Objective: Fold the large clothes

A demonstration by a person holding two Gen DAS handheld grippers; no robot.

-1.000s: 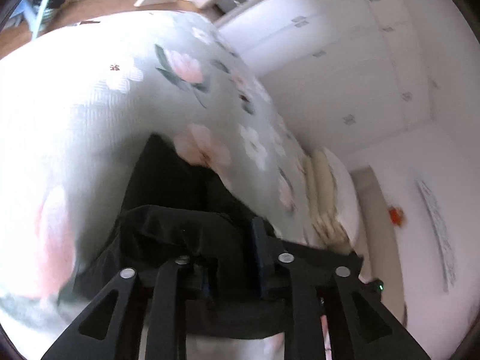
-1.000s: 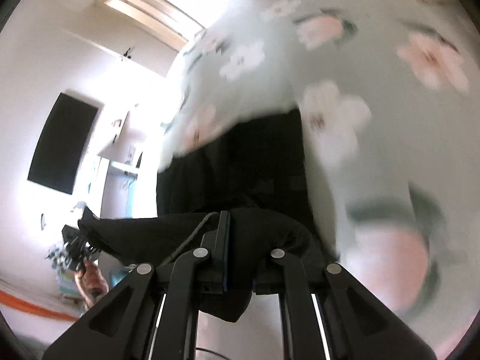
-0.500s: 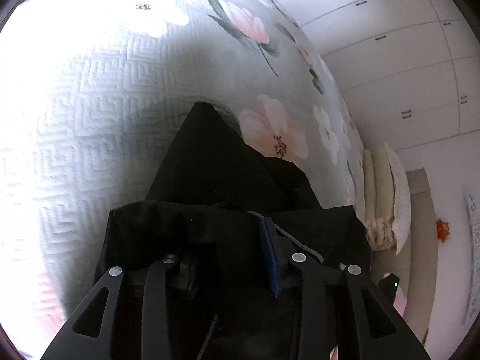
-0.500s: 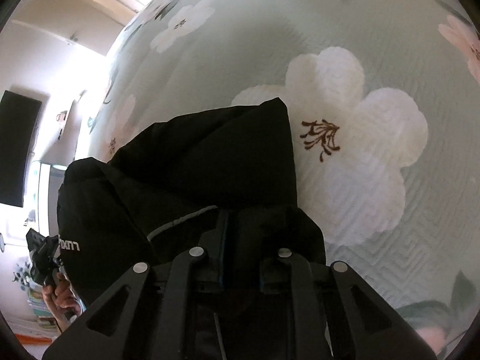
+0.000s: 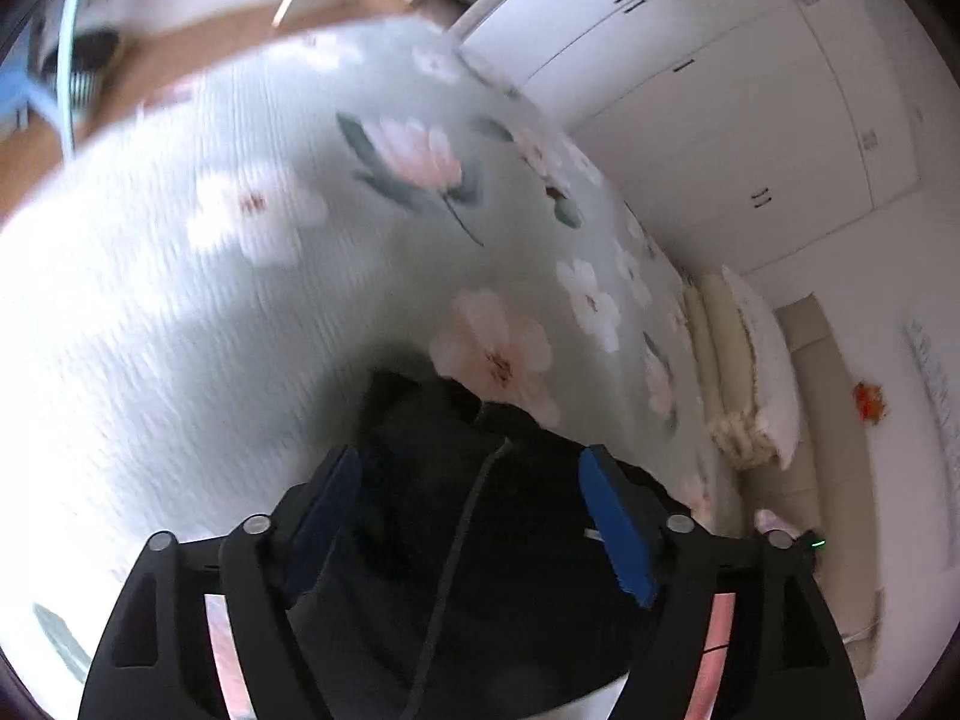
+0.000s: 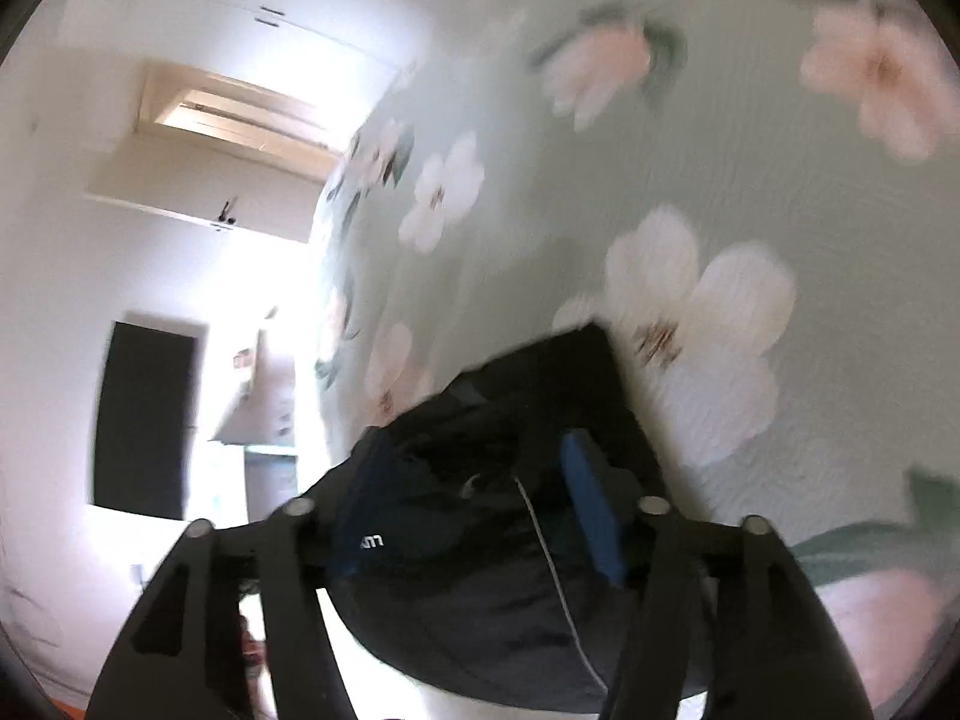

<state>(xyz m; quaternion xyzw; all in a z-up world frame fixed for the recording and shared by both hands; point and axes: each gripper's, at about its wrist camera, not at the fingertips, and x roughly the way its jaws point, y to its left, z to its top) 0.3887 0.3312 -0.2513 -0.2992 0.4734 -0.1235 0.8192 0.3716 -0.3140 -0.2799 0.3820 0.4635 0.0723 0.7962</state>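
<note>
Black jacket (image 5: 456,546) lies on bed (image 5: 180,324); left gripper (image 5: 471,516) and right gripper (image 6: 474,498) opening, fingers released, jacket between them

Black garment (image 5: 474,546) bunched on bedspread (image 5: 180,312)

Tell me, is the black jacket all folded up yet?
Nearly, it seems. The black jacket lies bunched in a compact pile on the flowery bedspread. The left gripper and right gripper are opening, letting go, with the cloth between their jaws. Whether another fold or tidying remains, I cannot tell.
</note>
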